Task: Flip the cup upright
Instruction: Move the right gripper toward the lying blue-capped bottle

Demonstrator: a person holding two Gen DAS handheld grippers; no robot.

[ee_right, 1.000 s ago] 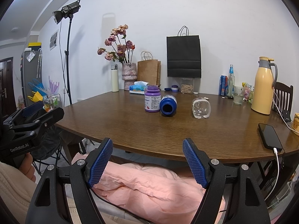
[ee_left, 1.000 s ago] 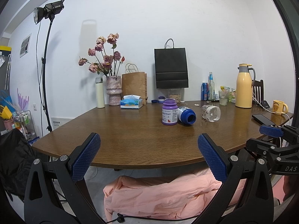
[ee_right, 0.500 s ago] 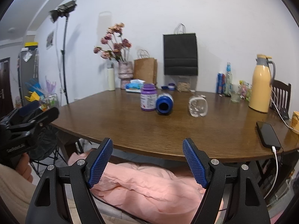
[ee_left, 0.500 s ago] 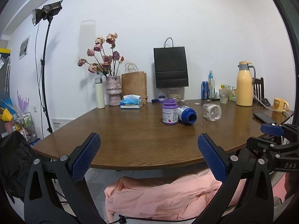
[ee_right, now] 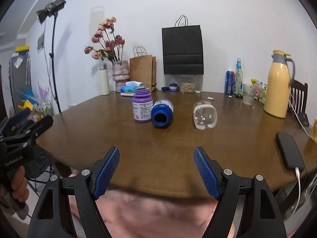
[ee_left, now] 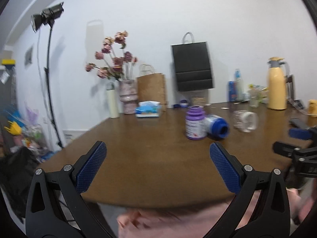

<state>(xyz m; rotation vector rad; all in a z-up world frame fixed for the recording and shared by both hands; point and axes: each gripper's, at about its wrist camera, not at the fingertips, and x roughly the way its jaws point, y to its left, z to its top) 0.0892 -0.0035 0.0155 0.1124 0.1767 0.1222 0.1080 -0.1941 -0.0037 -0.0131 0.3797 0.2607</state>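
**On the worktop, two cups down, both grippers wide**

Over the near edge of the worktop (ee_right: 158, 148) sits the right gripper (ee_right: 156, 170), jaws spread wide, nothing between them. Dead ahead lies the blue cup (ee_right: 162, 114), on its side, mouth facing the camera, touching the upright purple cup (ee_right: 142, 107). Just right of it, a clear cup (ee_right: 205, 116) lies tipped too. Which one is the target? Cannot say. The wide opening looks ready to straddle a body sideways. The left gripper (ee_left: 158, 168) hangs equally spread and empty, aimed left of the cups, likely in reserve. No contact yet; the flip has not begun.
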